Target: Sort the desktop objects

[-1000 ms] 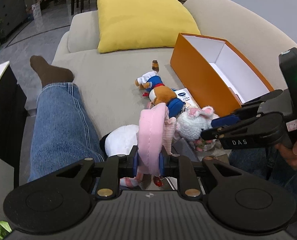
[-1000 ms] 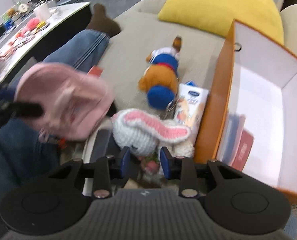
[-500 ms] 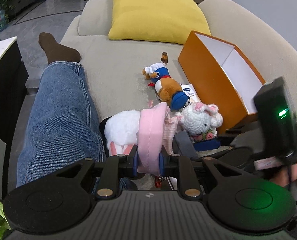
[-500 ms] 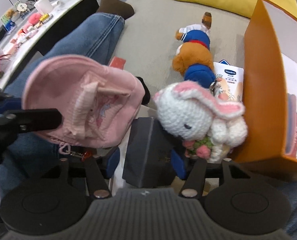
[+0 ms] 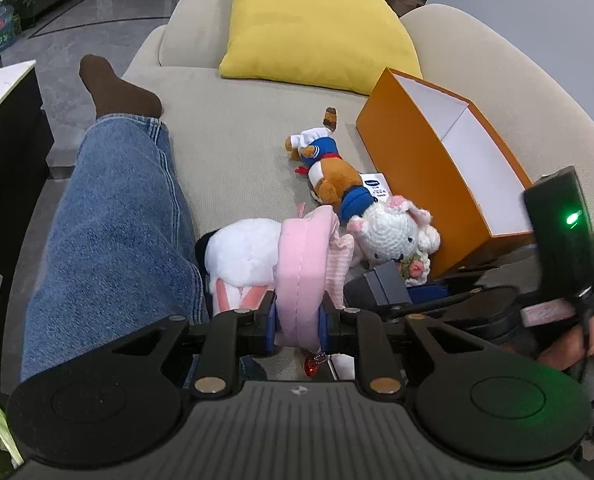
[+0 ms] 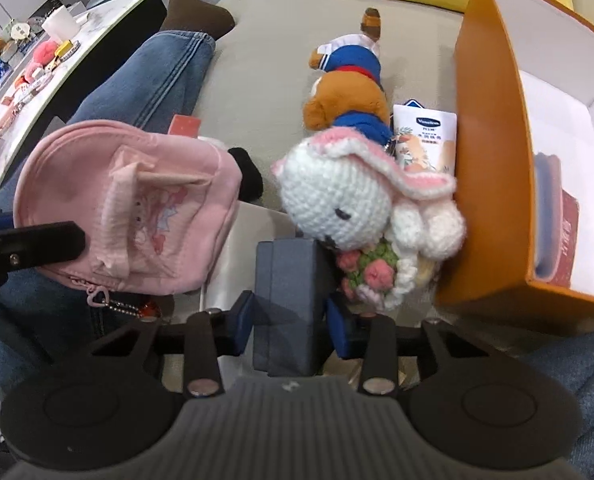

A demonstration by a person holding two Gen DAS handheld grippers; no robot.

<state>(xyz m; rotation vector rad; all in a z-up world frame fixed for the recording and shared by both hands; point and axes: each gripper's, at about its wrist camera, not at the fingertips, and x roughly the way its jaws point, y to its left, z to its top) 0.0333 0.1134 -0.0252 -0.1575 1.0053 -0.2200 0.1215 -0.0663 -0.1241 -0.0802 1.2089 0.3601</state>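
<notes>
— On the beige sofa seat (image 5: 233, 136), what have I got in each hand?

— My left gripper (image 5: 298, 322) is clamped narrow on a small pink fabric backpack (image 5: 303, 264), held up above my lap. At its twelve o'clock lies a white plush toy (image 5: 243, 250) with pink soles.

— And the right?

— My right gripper (image 6: 291, 322) straddles a dark grey rectangular box (image 6: 289, 292); its jaws are closing, the blue pads (image 6: 244, 322) just beside the box's sides. I cannot tell if they press yet.

— Where's everything else?

— At one o'clock from that box, touching it, sits a white crocheted rabbit (image 6: 337, 200) with pink-edged ears and a knitted bouquet. Beyond it, at twelve o'clock, lies a brown plush bear in a blue sailor suit (image 6: 351, 88). A white lotion tube (image 6: 425, 140) lies beside the open orange cardboard box (image 6: 489, 152), at three o'clock.
</notes>
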